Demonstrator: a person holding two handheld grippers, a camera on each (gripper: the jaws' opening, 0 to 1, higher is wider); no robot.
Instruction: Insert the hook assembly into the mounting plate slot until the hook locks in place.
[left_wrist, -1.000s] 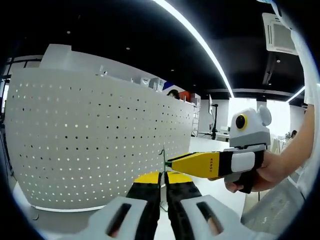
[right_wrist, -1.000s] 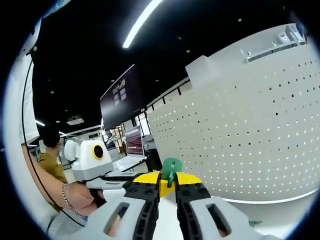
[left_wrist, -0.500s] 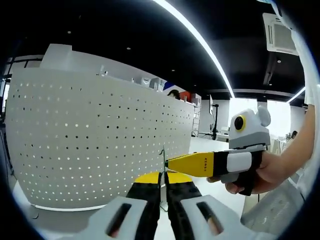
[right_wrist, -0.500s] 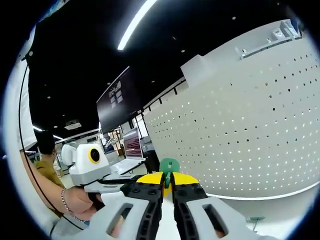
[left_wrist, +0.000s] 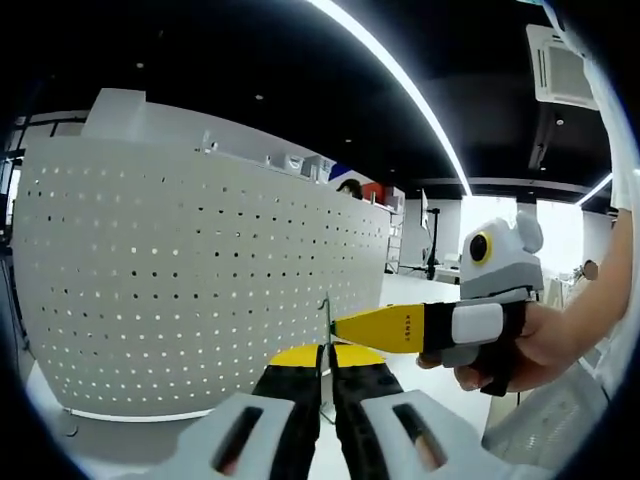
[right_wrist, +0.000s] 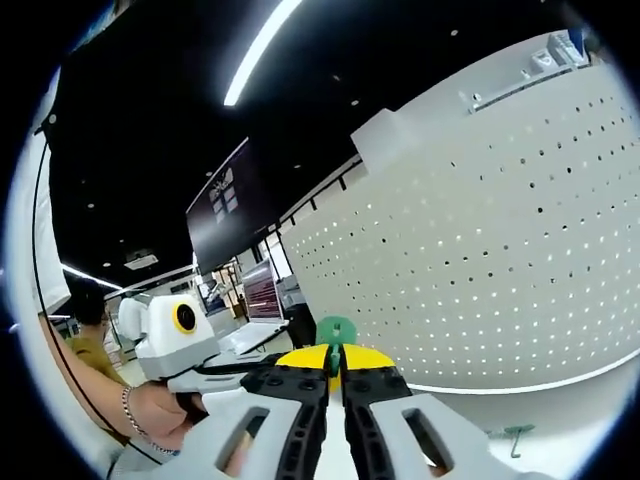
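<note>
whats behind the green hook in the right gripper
Behind the green hook, pinched in the right gripper, stands the white pegboard and a dark office. The hook's lower part is hidden between the jaws.

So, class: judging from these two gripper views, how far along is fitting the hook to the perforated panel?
Done: both grippers are shut on the green hook piece, the right gripper and the left gripper meeting tip to tip. In hand: the piece is held up beside the white perforated panel, apart from it. Left: it still has to go into the panel and lock. A second green part lies at the panel's foot.
</note>
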